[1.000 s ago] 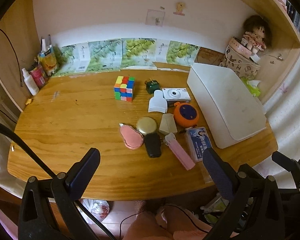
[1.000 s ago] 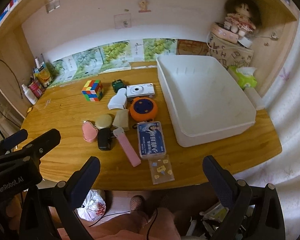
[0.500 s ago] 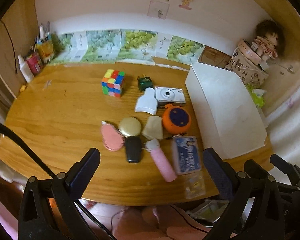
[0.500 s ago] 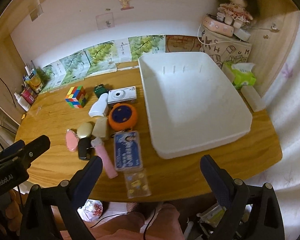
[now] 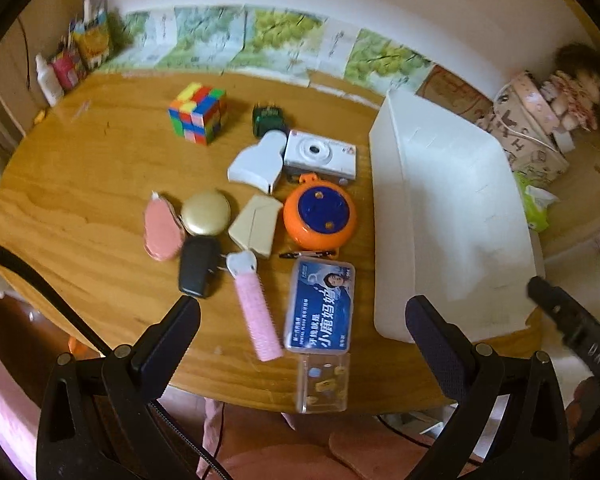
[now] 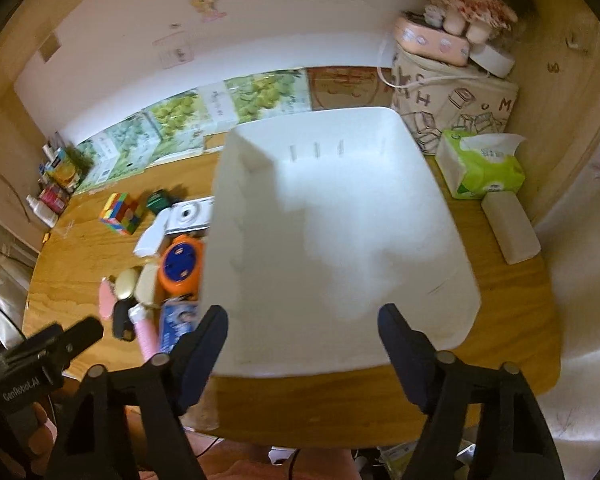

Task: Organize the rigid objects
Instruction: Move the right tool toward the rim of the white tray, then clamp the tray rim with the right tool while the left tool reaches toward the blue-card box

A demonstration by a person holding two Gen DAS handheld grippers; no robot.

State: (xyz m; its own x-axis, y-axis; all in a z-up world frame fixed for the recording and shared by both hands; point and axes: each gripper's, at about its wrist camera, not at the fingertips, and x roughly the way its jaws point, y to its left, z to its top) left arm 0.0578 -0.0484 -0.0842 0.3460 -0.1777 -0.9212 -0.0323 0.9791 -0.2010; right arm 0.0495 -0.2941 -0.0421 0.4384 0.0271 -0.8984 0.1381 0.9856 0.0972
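Note:
A cluster of small objects lies on the wooden table [image 5: 80, 184]: a Rubik's cube [image 5: 198, 112], a white camera [image 5: 320, 154], an orange round case [image 5: 320, 216], a blue card box [image 5: 324, 304], a pink roller [image 5: 256, 308], a black charger [image 5: 198, 266] and a clear sticker box [image 5: 324, 382]. An empty white bin [image 5: 452, 216] stands to their right. My left gripper [image 5: 300, 344] is open above the table's front edge, near the blue box. My right gripper [image 6: 302, 344] is open over the bin's [image 6: 340, 240] near rim.
A green tissue pack [image 6: 480, 164], a white block [image 6: 510, 228] and a printed bag with a doll [image 6: 452, 92] stand right of the bin. Bottles and packets [image 5: 72, 60] stand at the back left corner. Leaf-print sheets [image 5: 260, 44] line the wall.
Both grippers have moved forward and closer to the table. The left one now hangs over the front objects, the right one over the bin. Nothing on the table has moved.

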